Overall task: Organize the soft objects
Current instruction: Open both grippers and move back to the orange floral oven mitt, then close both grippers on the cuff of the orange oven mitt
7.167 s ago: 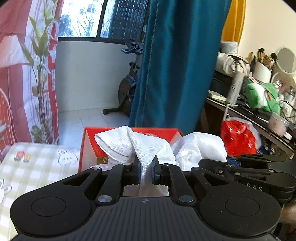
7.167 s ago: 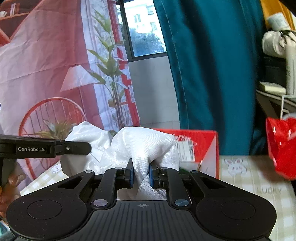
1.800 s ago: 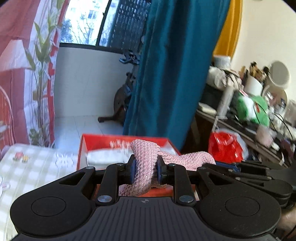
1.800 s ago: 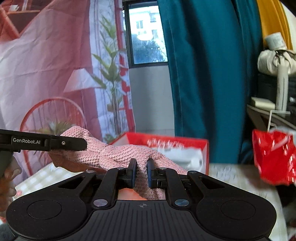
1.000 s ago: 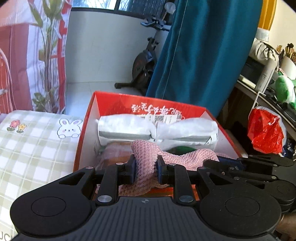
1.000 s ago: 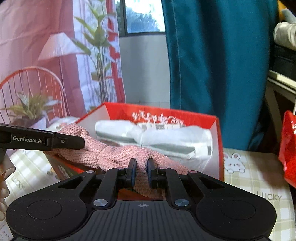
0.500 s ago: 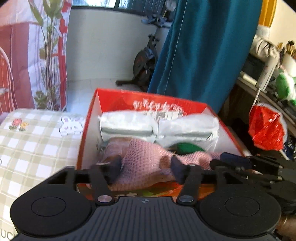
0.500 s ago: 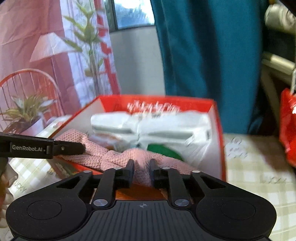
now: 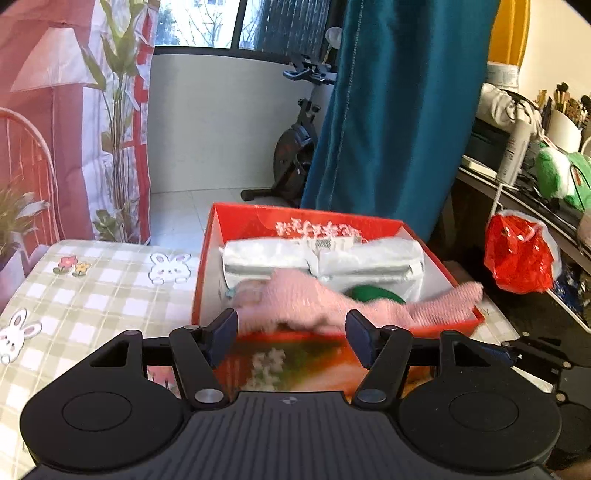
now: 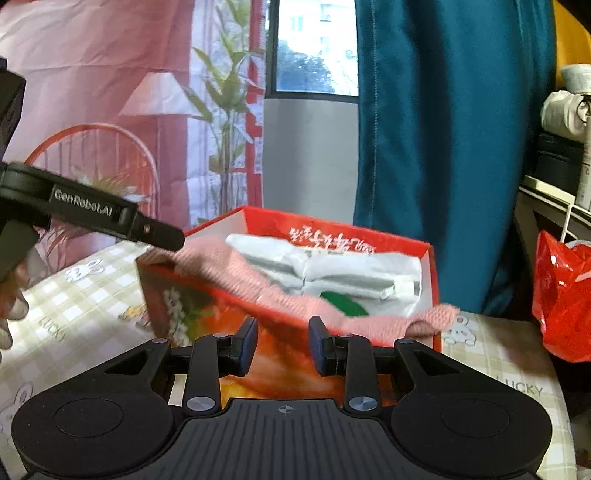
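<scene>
The pink knit cloth point(image 9: 303, 299) is smeared by motion blur, covering most of a green item point(image 9: 373, 293) at the box's point(image 9: 207, 258) four o'clock; its lettering is unreadable.

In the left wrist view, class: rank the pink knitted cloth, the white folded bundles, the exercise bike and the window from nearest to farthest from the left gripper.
1. Pink knitted cloth: just beyond the left gripper, draped over the red box's near edge.
2. White folded bundles: deeper in the box, along its far wall.
3. Exercise bike: on the floor past the box.
4. Window: top, farthest back.
</scene>
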Demonstrator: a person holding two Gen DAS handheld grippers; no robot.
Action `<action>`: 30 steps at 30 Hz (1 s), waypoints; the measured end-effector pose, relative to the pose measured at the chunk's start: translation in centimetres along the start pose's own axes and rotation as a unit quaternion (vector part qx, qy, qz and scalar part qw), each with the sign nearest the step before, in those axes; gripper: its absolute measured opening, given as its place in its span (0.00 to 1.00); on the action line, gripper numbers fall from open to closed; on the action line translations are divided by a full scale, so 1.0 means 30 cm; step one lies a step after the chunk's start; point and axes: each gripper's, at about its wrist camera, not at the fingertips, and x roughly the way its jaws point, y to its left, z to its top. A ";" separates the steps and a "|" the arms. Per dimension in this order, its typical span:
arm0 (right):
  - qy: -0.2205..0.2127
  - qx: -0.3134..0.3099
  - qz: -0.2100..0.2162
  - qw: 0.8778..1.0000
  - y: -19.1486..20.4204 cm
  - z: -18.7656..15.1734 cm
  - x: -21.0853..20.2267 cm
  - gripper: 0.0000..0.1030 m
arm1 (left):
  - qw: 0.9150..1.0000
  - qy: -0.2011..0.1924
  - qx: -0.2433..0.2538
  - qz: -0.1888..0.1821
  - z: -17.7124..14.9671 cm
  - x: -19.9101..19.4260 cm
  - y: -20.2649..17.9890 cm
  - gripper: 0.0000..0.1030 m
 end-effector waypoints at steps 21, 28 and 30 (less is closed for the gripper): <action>0.105 0.063 -0.045 0.991 -0.064 -0.368 -0.012 0.29 | 0.994 0.107 -0.014 -0.017 -0.351 0.082 -0.039 0.65; 0.105 0.083 -0.044 0.990 -0.053 -0.418 -0.019 0.33 | 0.992 0.123 -0.025 -0.024 -0.416 0.095 -0.046 0.65; 0.100 0.086 -0.044 0.990 -0.049 -0.426 -0.023 0.33 | 0.992 0.124 -0.026 -0.027 -0.432 0.096 -0.050 0.64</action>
